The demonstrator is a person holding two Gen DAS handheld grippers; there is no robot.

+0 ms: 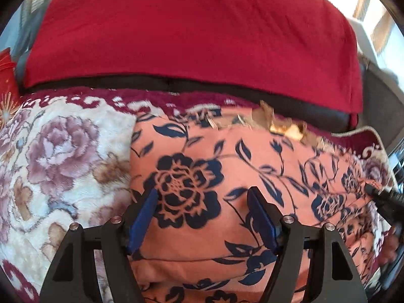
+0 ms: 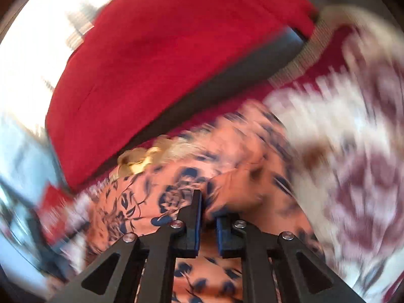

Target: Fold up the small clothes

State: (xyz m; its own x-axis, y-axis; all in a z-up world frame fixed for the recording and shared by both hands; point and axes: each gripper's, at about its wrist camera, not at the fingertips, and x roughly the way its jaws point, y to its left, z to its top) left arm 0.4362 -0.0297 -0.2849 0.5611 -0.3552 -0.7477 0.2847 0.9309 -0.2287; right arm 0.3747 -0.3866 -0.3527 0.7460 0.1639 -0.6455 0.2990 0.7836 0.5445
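Observation:
A small salmon-pink garment with a navy flower print point(image 1: 227, 156) lies spread on a floral blanket; a gold trim point(image 1: 282, 123) shows at its far edge. My left gripper point(image 1: 202, 197) is open just above the garment's left part, nothing between its blue pads. My right gripper point(image 2: 208, 202) is shut on a raised fold of the same garment point(image 2: 240, 184); that view is motion-blurred. The right gripper's black tip also shows at the right edge of the left wrist view point(image 1: 378, 192), on the garment's right edge.
The cream and maroon floral blanket point(image 1: 58, 156) covers the surface under the garment. A red cloth point(image 1: 189, 32) drapes over a dark cushion edge point(image 1: 202, 85) behind it. Bright window light shows at the far corners.

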